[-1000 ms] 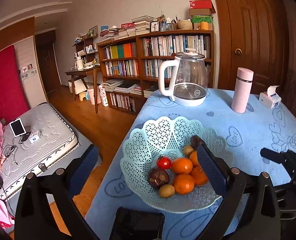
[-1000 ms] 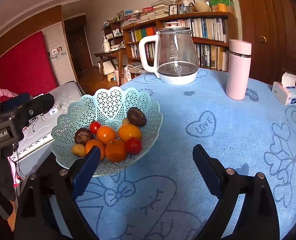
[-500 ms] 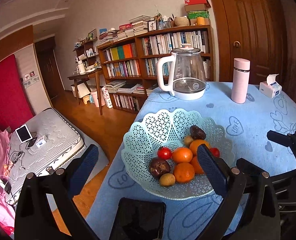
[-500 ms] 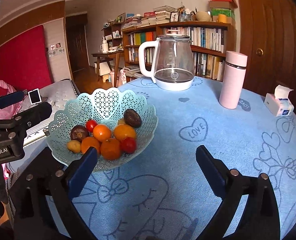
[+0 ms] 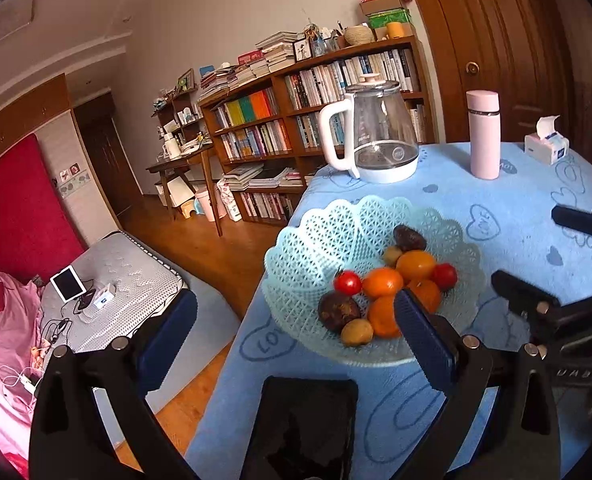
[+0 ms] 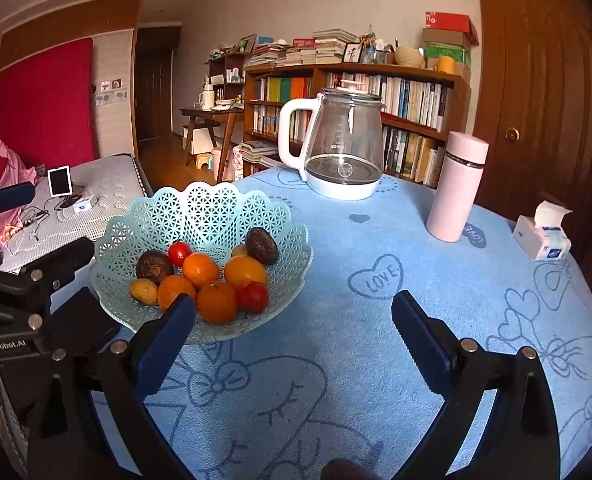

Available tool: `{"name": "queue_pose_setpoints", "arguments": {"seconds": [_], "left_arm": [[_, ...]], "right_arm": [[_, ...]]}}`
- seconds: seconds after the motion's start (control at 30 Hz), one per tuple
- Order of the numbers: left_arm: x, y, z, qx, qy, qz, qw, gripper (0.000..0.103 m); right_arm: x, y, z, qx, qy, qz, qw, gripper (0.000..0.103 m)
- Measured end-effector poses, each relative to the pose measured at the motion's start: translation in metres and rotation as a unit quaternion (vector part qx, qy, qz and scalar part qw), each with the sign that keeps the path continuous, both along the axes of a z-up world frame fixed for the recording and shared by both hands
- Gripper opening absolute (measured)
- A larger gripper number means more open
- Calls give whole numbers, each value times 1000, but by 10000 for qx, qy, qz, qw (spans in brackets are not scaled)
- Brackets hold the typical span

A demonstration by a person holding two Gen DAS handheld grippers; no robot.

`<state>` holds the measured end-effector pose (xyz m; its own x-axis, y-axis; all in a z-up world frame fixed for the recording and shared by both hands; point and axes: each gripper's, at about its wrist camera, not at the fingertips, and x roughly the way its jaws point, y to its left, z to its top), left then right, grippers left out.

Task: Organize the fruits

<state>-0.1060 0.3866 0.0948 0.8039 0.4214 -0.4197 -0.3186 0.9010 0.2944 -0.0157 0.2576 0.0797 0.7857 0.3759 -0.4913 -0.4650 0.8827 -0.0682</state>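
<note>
Fingers [image 5: 424,332] of both grippers spread wide, grasping nothing.
Pale-blue lattice plastic fruit bowl [image 6: 215,210], frame centre-left, holds oranges, tomatoes, dark fruits.

Left wrist view: above the desk's [image 5: 516,184] near-left edge, facing forward along the left claw [image 5: 296,336], close to the fruit basket [image 5: 316,240].
Right wrist view: further right, over the desk [image 6: 416,300], facing forward along the right claw [image 6: 296,332].
Shared: basket [image 6: 215,208], kettle [image 5: 376,136] [image 6: 344,148], pink flask [image 5: 484,136] [image 6: 458,188], bookshelf [image 5: 279,120] [image 6: 416,96].
</note>
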Motion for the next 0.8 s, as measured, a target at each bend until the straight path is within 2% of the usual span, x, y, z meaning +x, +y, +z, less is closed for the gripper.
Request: {"name": "queue_pose_setpoints", "arguments": {"seconds": [0.2,0.67,0.8], "left_arm": [[-6,15,-13,-155,62,270,9995,100],[-3,4,-19,-23,156,82,9998,100],[-4,4,-19,-16,143,86,9999,100]], "right_arm": [[-6,9,-3,-239,-164,24,9996,98],[-20,17,1,-607,-605,-69,9963,98],[-22,16,3,-581,-634,-98,9962,98]]}}
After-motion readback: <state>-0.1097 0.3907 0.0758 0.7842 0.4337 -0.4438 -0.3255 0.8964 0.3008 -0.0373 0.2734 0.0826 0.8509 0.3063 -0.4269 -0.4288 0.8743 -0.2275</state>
